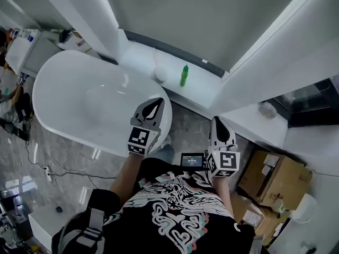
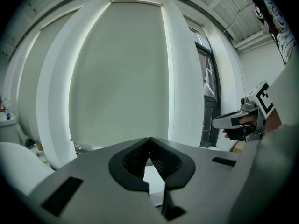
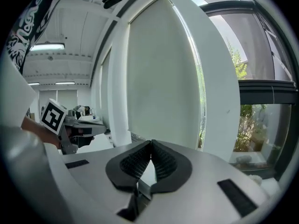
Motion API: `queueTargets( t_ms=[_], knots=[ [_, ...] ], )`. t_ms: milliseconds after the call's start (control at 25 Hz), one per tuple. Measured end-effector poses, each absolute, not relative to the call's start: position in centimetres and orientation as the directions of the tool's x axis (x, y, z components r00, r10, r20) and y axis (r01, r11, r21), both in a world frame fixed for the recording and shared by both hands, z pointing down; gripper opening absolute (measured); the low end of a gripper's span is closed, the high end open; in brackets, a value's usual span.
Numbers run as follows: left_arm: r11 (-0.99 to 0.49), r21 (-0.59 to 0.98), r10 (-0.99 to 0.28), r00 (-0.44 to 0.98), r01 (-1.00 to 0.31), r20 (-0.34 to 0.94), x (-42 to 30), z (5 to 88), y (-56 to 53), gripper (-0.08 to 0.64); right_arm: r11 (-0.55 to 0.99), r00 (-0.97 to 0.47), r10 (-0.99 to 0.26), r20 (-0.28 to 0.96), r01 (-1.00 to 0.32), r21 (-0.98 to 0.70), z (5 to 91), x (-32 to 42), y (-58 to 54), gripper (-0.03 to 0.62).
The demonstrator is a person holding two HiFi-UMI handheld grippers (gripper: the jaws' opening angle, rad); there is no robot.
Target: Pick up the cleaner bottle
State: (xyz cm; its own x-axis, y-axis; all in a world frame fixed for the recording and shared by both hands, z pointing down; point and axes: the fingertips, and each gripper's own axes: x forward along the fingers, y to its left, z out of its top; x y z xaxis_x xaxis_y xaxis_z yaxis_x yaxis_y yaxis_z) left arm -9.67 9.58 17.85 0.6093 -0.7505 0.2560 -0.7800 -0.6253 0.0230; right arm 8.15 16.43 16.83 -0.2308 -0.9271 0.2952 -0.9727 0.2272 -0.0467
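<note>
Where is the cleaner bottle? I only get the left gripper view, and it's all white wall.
Observer: In the head view, the green cleaner bottle stands upright on the white ledge.
Operator: What's beside it?
Observer: A rounded white thing sits on that ledge just left of it; I cannot tell what it is.
Operator: Is my other pincher holding anything?
Observer: No, the right gripper has its jaws together with nothing between them.
</note>
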Motion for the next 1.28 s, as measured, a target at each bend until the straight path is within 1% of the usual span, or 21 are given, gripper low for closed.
queueTargets(
  t_ms=[240,440,760,960,1280],
  knots=[
    [-0.644,-0.002,-0.743,0.625,-0.765,0.239,-9.7,18.3,5.1,0.017,0.188,-0.198,-0.928,0.315,-0.98,-0.064,18.1,7.6,11.9,0.028],
    [-0.652,0.008,-0.736,0.636,-0.758,0.233,-10.2,18.7,2.4,0.017,0.19,-0.194,-0.929,0.314,-0.981,-0.046,18.0,6.3,8.8,0.028],
    [-0.678,0.011,-0.712,0.66,-0.735,0.241,-9.4,19.6,0.4,0.017,0.171,-0.178,-0.933,0.313,-0.984,-0.049,18.5,6.4,7.0,0.028],
    [-0.655,0.021,-0.731,0.641,-0.755,0.233,-9.5,19.7,-1.0,0.017,0.162,-0.177,-0.929,0.324,-0.984,-0.073,19.1,6.8,6.1,0.028],
    [-0.606,0.018,-0.772,0.593,-0.795,0.228,-9.5,19.6,-3.6,0.017,0.197,-0.215,-0.923,0.319,-0.977,-0.087,19.2,6.9,2.8,0.028]
  ],
)
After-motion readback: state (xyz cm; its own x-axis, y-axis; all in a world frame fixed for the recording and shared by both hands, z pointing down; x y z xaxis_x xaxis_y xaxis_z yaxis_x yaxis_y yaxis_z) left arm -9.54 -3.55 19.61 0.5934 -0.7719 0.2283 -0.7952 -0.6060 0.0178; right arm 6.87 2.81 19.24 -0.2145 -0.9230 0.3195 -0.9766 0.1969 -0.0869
